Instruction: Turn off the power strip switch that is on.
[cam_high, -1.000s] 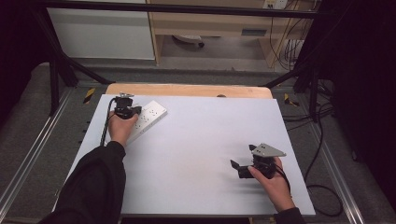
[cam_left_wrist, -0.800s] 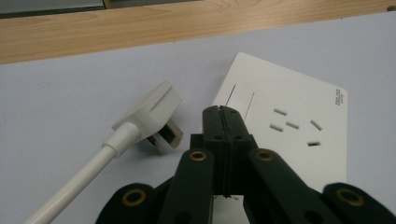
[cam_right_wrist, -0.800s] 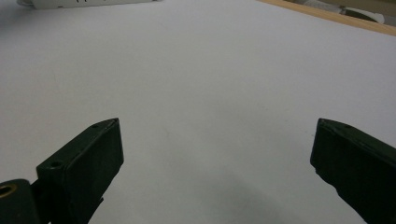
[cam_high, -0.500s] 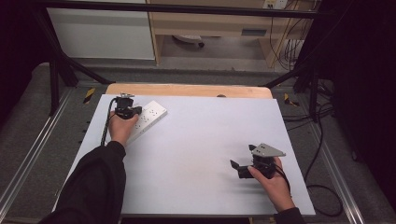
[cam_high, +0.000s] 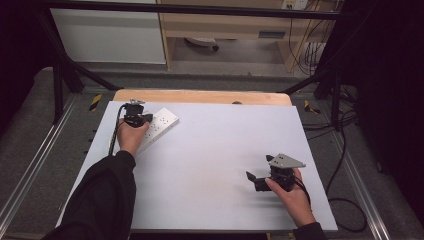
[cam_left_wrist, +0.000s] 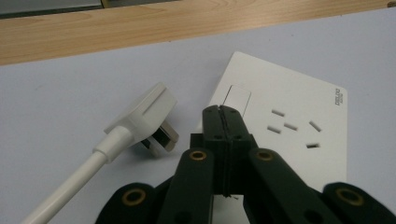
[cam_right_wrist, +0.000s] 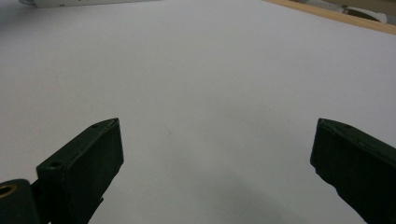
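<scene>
White worktop (cam_high: 210, 165) carried a socket (cam_left_wrist: 289, 126) at ten o'clock; the left hand-held gripper (cam_left_wrist: 223, 114), jaws pressed together and empty, hovered over it beside a plug (cam_left_wrist: 147, 116). Right hand-held gripper (cam_high: 256, 179) gaped, empty, at four o'clock.

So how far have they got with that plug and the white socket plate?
Early days, by the look of it. The white plug lies loose on the table beside the socket plate, not pushed in. The left tool sits with its jaws shut over the plate near its switch, holding nothing. The right tool waits open over bare table. Probably still left: grasping the plug and seating it in the slots.
</scene>
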